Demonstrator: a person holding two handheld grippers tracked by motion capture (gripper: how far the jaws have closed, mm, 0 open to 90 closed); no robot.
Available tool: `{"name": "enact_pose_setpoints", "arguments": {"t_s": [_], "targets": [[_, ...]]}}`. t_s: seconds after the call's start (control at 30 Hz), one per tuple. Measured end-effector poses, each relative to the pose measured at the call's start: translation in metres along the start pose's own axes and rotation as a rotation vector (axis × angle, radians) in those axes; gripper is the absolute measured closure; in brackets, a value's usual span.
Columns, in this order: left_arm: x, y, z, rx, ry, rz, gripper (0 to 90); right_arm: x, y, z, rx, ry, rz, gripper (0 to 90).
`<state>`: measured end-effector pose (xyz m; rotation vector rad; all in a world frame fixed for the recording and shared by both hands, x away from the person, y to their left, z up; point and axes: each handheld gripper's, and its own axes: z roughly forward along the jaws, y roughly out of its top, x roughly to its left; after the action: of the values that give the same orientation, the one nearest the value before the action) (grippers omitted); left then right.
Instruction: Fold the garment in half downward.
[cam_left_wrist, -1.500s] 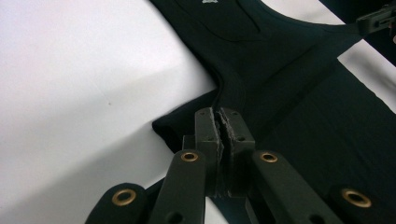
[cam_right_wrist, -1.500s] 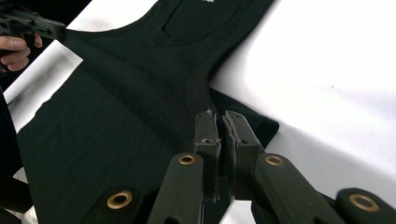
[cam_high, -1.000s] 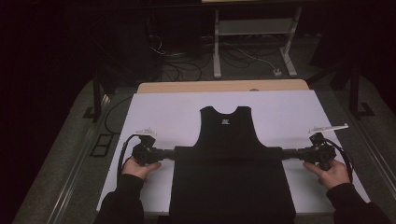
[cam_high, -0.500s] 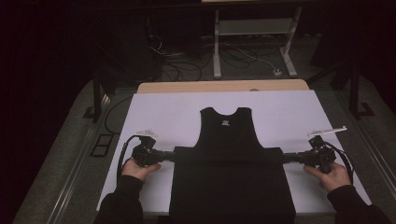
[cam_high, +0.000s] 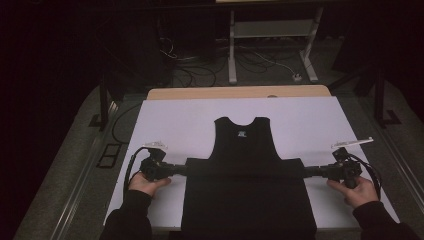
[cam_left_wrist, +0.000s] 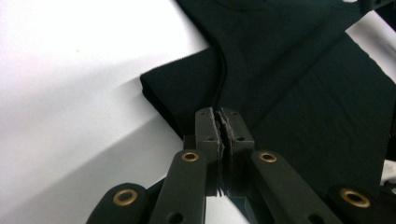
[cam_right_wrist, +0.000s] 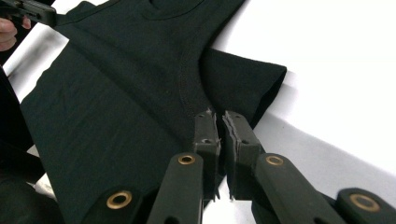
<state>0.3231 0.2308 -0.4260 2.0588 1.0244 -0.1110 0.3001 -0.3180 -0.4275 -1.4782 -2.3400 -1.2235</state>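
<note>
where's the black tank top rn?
High view: black tank top lies flat mid-table on the white sheet, hem over the near edge, between the left gripper and right gripper, each at a side.
</note>
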Motion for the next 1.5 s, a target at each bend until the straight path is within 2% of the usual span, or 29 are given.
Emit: {"name": "enact_pose_setpoints", "arguments": {"t_s": [0.17, 0.5, 0.63, 0.77, 0.8, 0.9, 1.03, 1.13, 1.17, 1.27, 1.5], "targets": [[-0.001, -0.002, -0.001, 0.002, -0.005, -0.005, 86.0, 0.001, -0.003, -0.001, 0.006, 0.006, 0.000, 83.1], [-0.003, -0.005, 0.004, 0.046, -0.012, -0.004, 85.8, -0.001, -0.005, 0.003, 0.033, 0.004, 0.014, 82.6], [-0.001, -0.006, 0.007, 0.059, -0.021, -0.019, 85.0, -0.001, -0.006, 0.006, 0.048, 0.004, 0.022, 81.9], [-0.001, -0.006, 0.010, 0.068, -0.007, -0.022, 83.9, -0.003, -0.006, 0.007, 0.053, 0.008, 0.028, 79.3], [0.000, -0.005, 0.009, 0.067, 0.004, -0.031, 81.0, -0.003, -0.006, 0.007, 0.053, 0.000, 0.027, 77.6], [0.002, -0.005, 0.008, 0.054, -0.001, -0.045, 76.0, -0.001, -0.007, 0.005, 0.041, -0.026, 0.009, 71.3], [-0.001, -0.003, 0.007, 0.039, -0.001, -0.040, 61.5, 0.002, -0.006, 0.003, 0.017, -0.053, -0.008, 62.5], [-0.005, -0.002, 0.010, 0.040, 0.054, -0.018, 48.2, 0.002, -0.006, 0.003, 0.002, -0.063, -0.014, 52.6], [-0.006, -0.002, 0.010, 0.035, 0.061, -0.021, 44.9, 0.002, -0.006, 0.003, -0.007, -0.068, -0.015, 48.2], [-0.007, 0.001, 0.010, 0.021, 0.064, -0.034, 40.4, 0.002, -0.005, 0.003, -0.025, -0.092, -0.026, 33.6], [-0.007, 0.004, 0.011, 0.006, 0.043, -0.021, 23.7, 0.001, -0.002, 0.001, -0.058, -0.113, -0.020, 17.6]]}}
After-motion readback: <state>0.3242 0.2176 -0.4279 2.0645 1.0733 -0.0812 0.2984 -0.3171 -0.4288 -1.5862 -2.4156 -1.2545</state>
